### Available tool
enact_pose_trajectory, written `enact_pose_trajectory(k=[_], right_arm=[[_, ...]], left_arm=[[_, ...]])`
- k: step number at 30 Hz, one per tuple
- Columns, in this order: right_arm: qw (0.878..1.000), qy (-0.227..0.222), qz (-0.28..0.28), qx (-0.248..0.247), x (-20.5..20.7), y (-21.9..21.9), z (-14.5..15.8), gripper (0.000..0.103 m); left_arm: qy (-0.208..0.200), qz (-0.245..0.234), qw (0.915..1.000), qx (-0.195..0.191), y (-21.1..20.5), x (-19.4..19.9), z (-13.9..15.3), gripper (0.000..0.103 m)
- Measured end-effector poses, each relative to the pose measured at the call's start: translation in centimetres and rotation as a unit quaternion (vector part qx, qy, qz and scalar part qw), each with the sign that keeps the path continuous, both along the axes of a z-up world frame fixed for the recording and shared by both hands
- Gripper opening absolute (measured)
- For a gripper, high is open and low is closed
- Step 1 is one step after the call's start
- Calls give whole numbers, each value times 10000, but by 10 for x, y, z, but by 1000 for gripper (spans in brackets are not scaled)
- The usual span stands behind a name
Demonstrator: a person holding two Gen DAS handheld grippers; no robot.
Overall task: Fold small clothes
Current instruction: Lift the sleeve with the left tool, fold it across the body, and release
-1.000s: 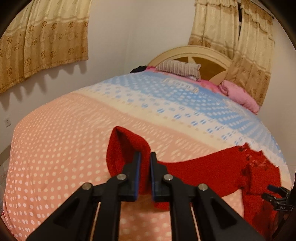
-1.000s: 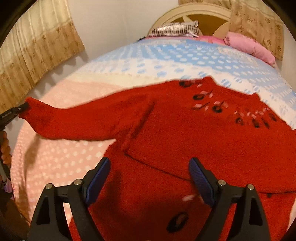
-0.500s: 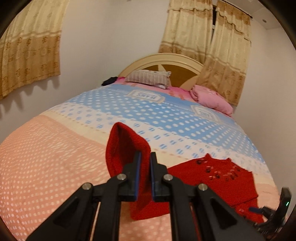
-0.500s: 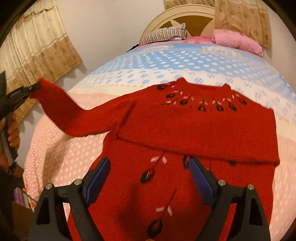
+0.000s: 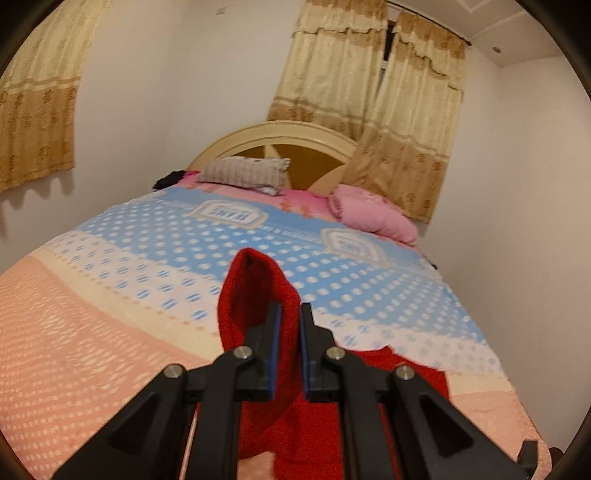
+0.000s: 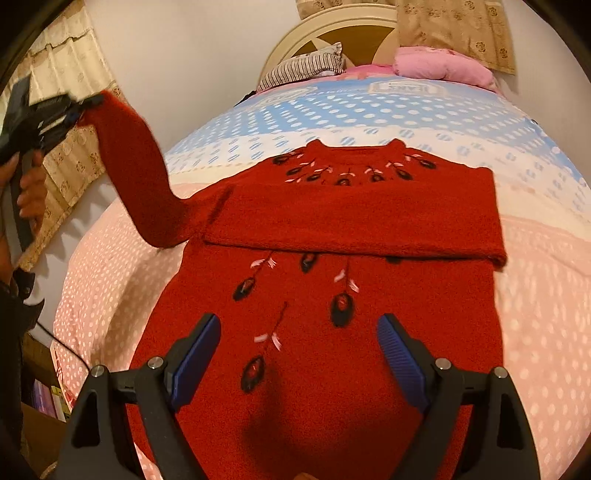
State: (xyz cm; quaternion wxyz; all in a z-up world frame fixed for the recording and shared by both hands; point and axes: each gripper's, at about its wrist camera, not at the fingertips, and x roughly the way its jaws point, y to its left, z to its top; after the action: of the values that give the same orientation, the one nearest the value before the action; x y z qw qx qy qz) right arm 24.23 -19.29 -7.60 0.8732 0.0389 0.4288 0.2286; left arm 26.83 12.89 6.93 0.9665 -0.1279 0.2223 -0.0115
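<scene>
- The left gripper is clenching the cuff of the sleeve of the red sweater, with the knit bunching up between its blue-lined fingers.
- In the right wrist view, the same left gripper is holding that sleeve raised off the bed, out past the sweater's left side, with a hand wrapping the handle.
- The sleeve is hanging in a curve from the cuff down to the shoulder, which is lying on the bedspread.
- The right gripper is hovering over the lower body of the sweater with its jaws spread wide and nothing between them.
- The sweater is lying front-up across the pink, dotted part of the bed, toward the foot edge, with its neckline pointing at the headboard.
- The other sleeve is lying folded across the chest as a flat band, reaching almost to the sweater's left side.
- Dark embroidered flowers are showing on the body and around the collar.
- A striped pillow and a pink pillow are sitting at the head edge of the bed, with curtains hanging behind them.
</scene>
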Motion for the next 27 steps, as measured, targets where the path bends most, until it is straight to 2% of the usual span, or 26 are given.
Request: enact_pose_trajectory(k=[8,14,16,18,20,21,22,24,27], right_arm=[[9998,14,-86,151,-8,-16,-4,87],[9996,54,-193,197,-11,-27,-9,87],[9995,71,-210,211,-13,-29,-11,87],[9993,81,-235,277,-15,-33,-13,87],[9989,114,-282,361,-15,-37,-15,87],[9987,136,-300,385,-13,-38,-15,87],[9987,147,-300,393,-12,-38,-15,87],[9988,112,-277,395,-8,-38,-9,87],[9989,63,-230,404,4,-34,4,87]], left_arm=[[-281,-486,9984,0,-52,13,27,8],[-329,-897,9954,-18,-95,20,30,8],[-293,-1057,9939,136,-109,17,25,8],[-228,-1089,9915,675,-121,10,14,10],[-182,-1107,9886,1006,-119,0,1,17],[-122,-1047,9879,1140,-113,-5,-10,27],[-41,-959,9874,1262,-106,-10,-22,48],[93,-725,9856,1522,-97,-16,-44,71],[523,-544,9816,1753,-77,-24,-89,71]])
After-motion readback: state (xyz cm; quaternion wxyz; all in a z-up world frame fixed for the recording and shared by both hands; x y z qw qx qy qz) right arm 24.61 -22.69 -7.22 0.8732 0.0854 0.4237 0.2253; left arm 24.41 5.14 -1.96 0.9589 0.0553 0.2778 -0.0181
